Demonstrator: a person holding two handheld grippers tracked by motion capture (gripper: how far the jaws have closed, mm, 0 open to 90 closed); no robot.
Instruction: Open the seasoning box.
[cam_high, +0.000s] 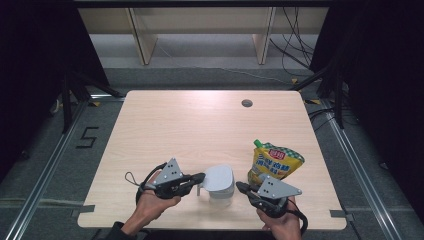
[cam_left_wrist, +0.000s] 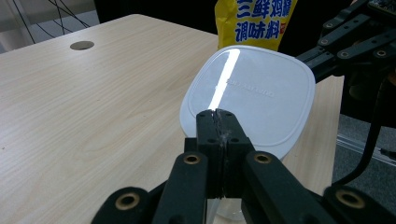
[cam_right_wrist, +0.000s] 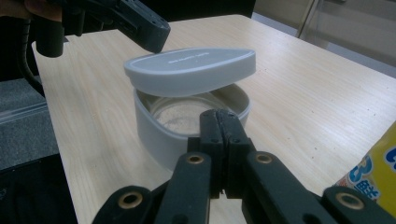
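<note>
Grey container (cam_high: 220, 194) sat near the front edge of the table (cam_high: 175, 130), between the two tongs. Its lid (cam_high: 219, 178) was raised and tilted, the side toward the right tongs lifted, so the inside showed in the right gripper view: pale powder at the bottom.

Left tongs (cam_high: 201, 177) lay just left of the container, jaws fully together. In the left gripper view the tips (cam_left_wrist: 217, 122) met the near edge of the lid (cam_left_wrist: 250, 95); from the right gripper view the same tongs (cam_right_wrist: 154, 39) reached the lid's (cam_right_wrist: 191, 70) far rim. Whether they pinched the rim or a tab on it could not be told; the lid did rest tilted against them.

Right tongs (cam_high: 240, 187) stood just right of the container, jaws pressed together with nothing between them. In the right gripper view the tips (cam_right_wrist: 218, 122) sat just before the container's (cam_right_wrist: 159, 135) wall, apart from it.

Yellow seasoning pouch (cam_high: 275, 162) lay behind and to the right of the container, just beyond the right tongs.
</note>
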